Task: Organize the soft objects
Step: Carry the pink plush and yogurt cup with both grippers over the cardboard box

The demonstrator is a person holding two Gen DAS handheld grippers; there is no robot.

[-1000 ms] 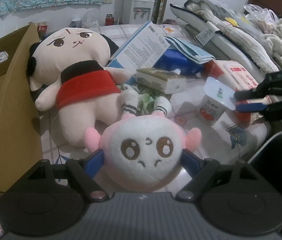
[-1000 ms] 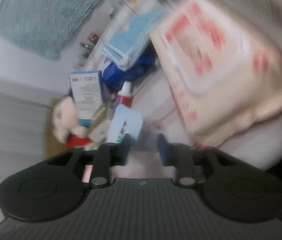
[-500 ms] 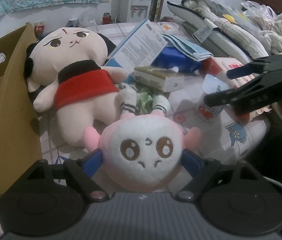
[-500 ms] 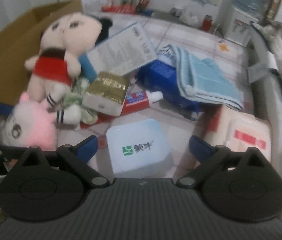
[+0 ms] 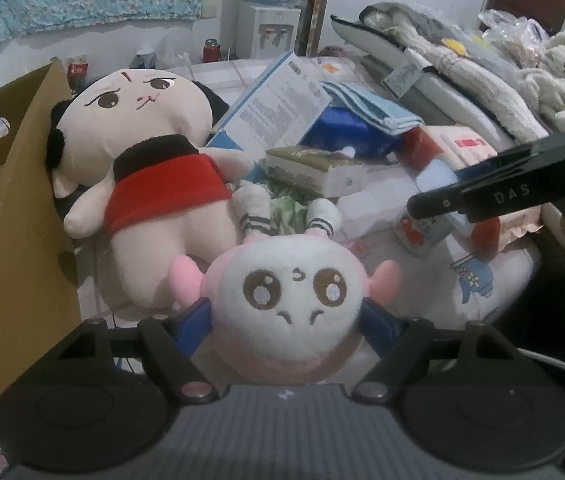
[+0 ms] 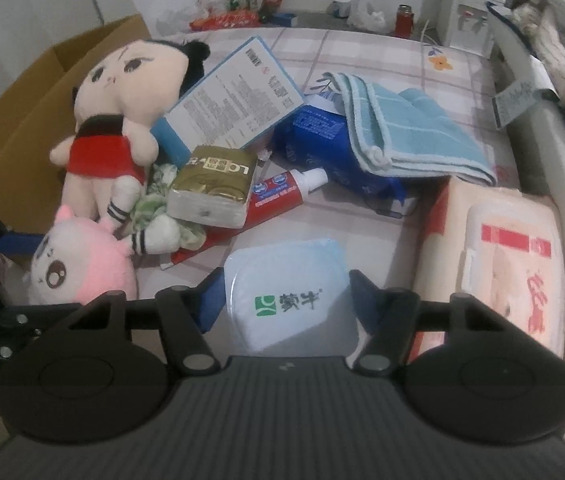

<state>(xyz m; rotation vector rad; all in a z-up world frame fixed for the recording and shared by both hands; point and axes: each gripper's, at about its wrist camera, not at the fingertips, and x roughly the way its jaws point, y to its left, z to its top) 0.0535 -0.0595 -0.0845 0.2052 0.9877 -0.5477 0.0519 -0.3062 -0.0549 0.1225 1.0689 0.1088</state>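
Right claw (image 6: 284, 300) has closed in around the yogurt cup (image 6: 288, 298) since a moment ago.
Its blue fingers flank the cup's sides; actual contact is unclear. Left claw (image 5: 284, 318) grips the pink plush (image 5: 286, 304), just beside the big red-shirted doll (image 5: 142, 184) on the bed near the cardboard box (image 5: 6, 216).

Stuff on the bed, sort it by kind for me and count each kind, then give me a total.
Plush toys: 2, the pink plush in the left gripper and the red-shirted doll.
Towels: 1, blue towel.
Tissue and wipe packs: 3, gold pack, blue pack, pink wipes pack.
Boxes: 1, printed box.
Toothpaste tubes: 1.
Yogurt cups: 1, between the right gripper's fingers.
Total: 9
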